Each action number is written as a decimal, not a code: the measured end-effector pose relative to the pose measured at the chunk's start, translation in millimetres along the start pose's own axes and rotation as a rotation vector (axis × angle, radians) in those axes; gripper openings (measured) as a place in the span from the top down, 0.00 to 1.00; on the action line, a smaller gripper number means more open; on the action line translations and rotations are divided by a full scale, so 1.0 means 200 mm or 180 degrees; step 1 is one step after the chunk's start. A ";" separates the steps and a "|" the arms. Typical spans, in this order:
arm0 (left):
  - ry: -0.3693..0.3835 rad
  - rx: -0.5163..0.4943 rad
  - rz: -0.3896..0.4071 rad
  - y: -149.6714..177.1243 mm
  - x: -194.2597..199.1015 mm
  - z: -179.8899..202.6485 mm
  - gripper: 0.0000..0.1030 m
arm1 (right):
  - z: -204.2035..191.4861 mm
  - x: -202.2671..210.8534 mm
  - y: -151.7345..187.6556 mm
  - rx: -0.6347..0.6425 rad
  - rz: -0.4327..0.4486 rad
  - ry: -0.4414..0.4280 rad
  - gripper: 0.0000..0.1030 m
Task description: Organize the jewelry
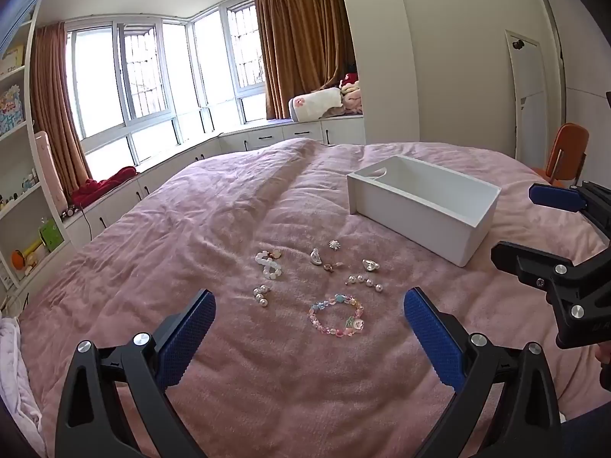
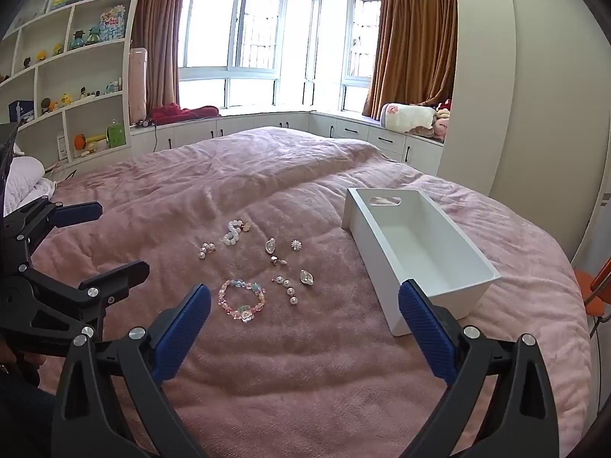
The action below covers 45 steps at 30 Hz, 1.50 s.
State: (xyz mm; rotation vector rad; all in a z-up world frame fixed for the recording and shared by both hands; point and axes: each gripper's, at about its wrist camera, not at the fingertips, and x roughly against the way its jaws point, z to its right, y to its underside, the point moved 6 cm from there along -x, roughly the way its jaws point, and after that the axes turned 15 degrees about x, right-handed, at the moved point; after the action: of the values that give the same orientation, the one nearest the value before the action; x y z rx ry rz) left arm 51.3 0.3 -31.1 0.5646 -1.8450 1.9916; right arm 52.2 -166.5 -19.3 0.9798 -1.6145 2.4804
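Several pieces of jewelry lie on a pink bedspread [image 1: 229, 229]. A pastel bead bracelet [image 1: 336, 315] [image 2: 241, 301] lies nearest. Beyond it are a white bead bracelet [image 1: 268, 265] [image 2: 233, 233], pearl earrings [image 1: 261, 294] [image 2: 288, 288], silver shell pieces [image 1: 370, 265] [image 2: 306, 278] and a small flower stud [image 1: 334, 244] [image 2: 296, 244]. An empty white box [image 1: 420, 213] [image 2: 416, 255] stands to their right. My left gripper [image 1: 309, 320] is open, just short of the pastel bracelet. My right gripper [image 2: 304, 316] is open, between the bracelet and the box. Both hold nothing.
The bed fills the foreground. White shelves with toys [image 2: 68, 76] stand at the left. Window-seat cabinets [image 2: 267, 129] run behind the bed. An orange chair [image 1: 565, 156] stands past the bed's right side. A white pillow [image 2: 26, 179] lies at the left.
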 end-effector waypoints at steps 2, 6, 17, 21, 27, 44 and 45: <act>0.0014 -0.0001 0.0064 0.00 0.01 0.00 0.03 | 0.00 0.00 0.00 0.0009 0.0037 0.0044 0.05; 0.0021 0.0016 0.0062 0.00 0.01 0.00 0.03 | 0.02 0.00 0.01 -0.0057 0.0052 0.0027 0.05; 0.0040 0.0018 0.0051 -0.03 0.01 0.01 0.03 | 0.00 0.02 -0.01 -0.0019 0.0080 0.0051 0.05; 0.0054 0.0034 0.0072 -0.02 0.01 0.00 0.03 | 0.00 0.02 0.00 -0.0017 0.0078 0.0050 0.05; 0.0054 0.0052 0.0088 -0.03 0.01 0.02 0.03 | -0.01 0.02 0.00 -0.0026 0.0074 0.0046 0.05; 0.0059 0.0064 0.0123 -0.04 0.03 0.00 0.03 | -0.01 0.02 0.00 -0.0017 0.0078 0.0060 0.05; 0.0058 0.0061 0.0130 -0.04 0.03 0.00 0.03 | -0.01 0.02 0.00 -0.0020 0.0076 0.0057 0.05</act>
State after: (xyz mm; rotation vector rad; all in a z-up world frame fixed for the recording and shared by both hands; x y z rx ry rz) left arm 50.3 0.8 -22.2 0.5166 -1.8426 2.0361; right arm 48.8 -166.3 -17.5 0.9403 -1.6375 2.4903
